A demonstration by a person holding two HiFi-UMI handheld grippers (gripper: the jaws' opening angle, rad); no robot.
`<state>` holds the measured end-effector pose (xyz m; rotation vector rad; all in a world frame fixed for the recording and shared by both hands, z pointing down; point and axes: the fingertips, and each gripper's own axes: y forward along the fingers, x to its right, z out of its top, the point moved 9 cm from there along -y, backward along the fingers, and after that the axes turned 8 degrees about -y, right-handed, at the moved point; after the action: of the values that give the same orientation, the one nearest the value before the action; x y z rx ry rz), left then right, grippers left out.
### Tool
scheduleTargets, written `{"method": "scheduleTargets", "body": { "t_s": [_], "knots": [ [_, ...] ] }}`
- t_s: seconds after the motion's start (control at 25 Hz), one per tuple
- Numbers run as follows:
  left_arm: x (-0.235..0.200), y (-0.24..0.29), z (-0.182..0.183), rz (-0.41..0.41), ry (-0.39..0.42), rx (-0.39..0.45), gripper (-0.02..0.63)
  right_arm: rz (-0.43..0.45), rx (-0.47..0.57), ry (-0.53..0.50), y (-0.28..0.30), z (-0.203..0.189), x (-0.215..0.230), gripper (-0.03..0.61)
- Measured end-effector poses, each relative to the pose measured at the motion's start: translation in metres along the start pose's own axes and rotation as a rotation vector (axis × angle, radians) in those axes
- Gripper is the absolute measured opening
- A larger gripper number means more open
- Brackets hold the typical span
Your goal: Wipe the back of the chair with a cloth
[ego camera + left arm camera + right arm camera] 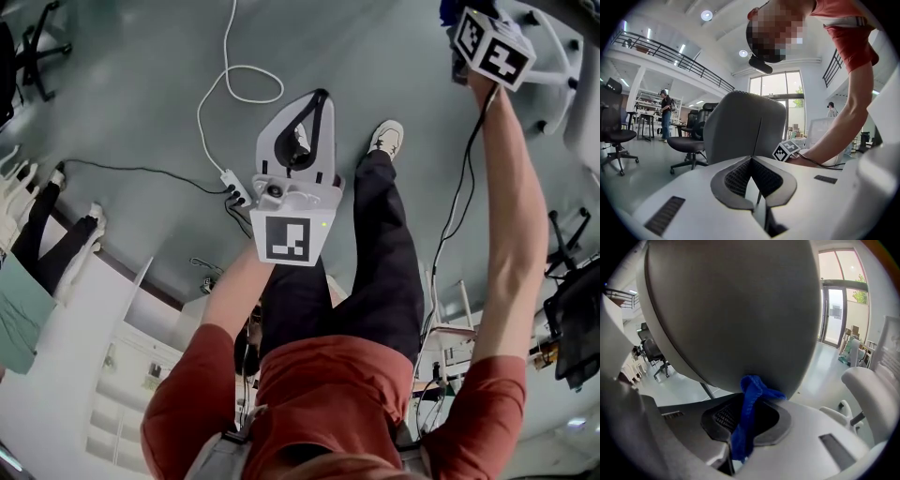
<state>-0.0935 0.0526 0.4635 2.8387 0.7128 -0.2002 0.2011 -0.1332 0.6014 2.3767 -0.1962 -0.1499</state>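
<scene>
The grey chair back [731,310] fills the right gripper view, very close. My right gripper [751,401] is shut on a blue cloth [749,416], whose top fold touches the lower edge of that back. In the left gripper view the same chair back [745,124] stands a little ahead, with the right gripper's marker cube [787,151] beside its right edge. My left gripper [751,159] is shut and holds nothing, its tips meeting short of the chair. In the head view the left gripper [314,112] hangs over the floor. The right gripper's cube [492,45] is at the top right, jaws hidden.
A white cable [234,84] and power strip [236,186] lie on the floor. Black office chairs [689,140] stand at the left with a person [663,112] behind. A white chair armrest [867,380] is at the right. My legs and shoe [386,139] are below.
</scene>
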Motion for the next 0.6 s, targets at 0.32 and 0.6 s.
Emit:
{"method": "scheduleTargets", "body": {
  "t_s": [0.32,0.6],
  "knots": [
    [-0.027,-0.018,0.004,0.051,-0.014,0.018,0.014,0.095,0.036,-0.048,0.006,0.028,-0.066,0.06],
    [-0.052,-0.042,0.011,0.106,-0.001,0.019,0.014,0.139,0.046,0.01,0.007,0.041,-0.115,0.06]
  ]
}}
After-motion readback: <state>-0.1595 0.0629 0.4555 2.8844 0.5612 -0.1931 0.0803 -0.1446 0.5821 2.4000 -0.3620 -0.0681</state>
